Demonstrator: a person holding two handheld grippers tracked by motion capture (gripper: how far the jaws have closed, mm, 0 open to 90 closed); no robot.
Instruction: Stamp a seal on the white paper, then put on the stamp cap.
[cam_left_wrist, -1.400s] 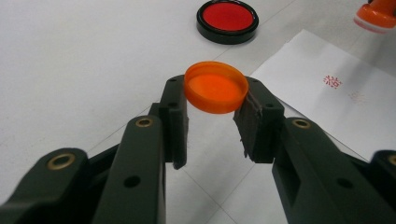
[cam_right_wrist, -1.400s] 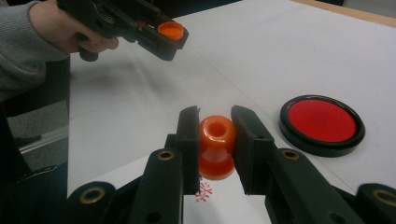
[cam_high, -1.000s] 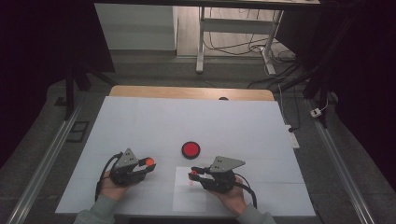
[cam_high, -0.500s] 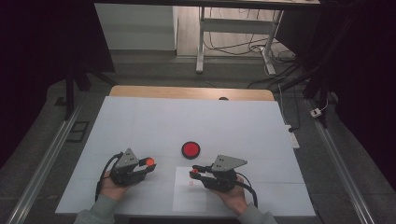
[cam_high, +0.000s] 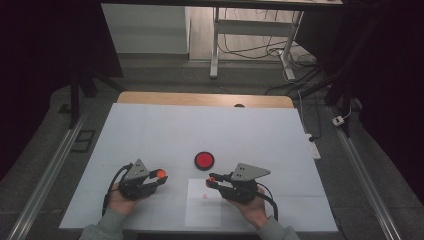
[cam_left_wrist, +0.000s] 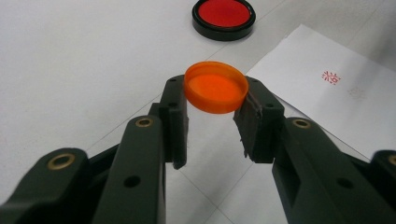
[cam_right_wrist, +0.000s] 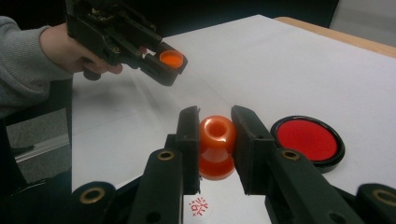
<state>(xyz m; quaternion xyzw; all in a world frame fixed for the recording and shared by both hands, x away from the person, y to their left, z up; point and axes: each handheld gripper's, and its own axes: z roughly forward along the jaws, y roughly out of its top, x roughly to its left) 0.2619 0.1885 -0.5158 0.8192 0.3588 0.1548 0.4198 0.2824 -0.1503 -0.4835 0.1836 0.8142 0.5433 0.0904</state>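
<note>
My left gripper (cam_high: 161, 175) is shut on a round orange cap (cam_left_wrist: 216, 87), held level just above the white table (cam_high: 200, 125); its pads press on the cap's two sides. My right gripper (cam_high: 212, 179) is shut on an orange stamp (cam_right_wrist: 216, 144), gripped at its narrow waist, with its base hanging over a white paper sheet (cam_high: 203, 210). The sheet bears a small red stamp mark (cam_left_wrist: 331, 77), which lies just below the stamp (cam_right_wrist: 200, 206). A red ink pad (cam_high: 204, 160) in a black round case lies open on the table beyond both grippers. The right gripper view has the left gripper (cam_right_wrist: 166, 60) and cap (cam_right_wrist: 171, 59) at upper left.
The white tabletop reaches far back to a wooden edge (cam_high: 200, 99). Metal rails (cam_high: 45, 175) run along both sides of the table. A table frame and cables (cam_high: 280, 55) stand on the floor behind.
The right gripper with the stamp has edged slightly toward the ink pad. The left gripper and cap have stayed in place.
</note>
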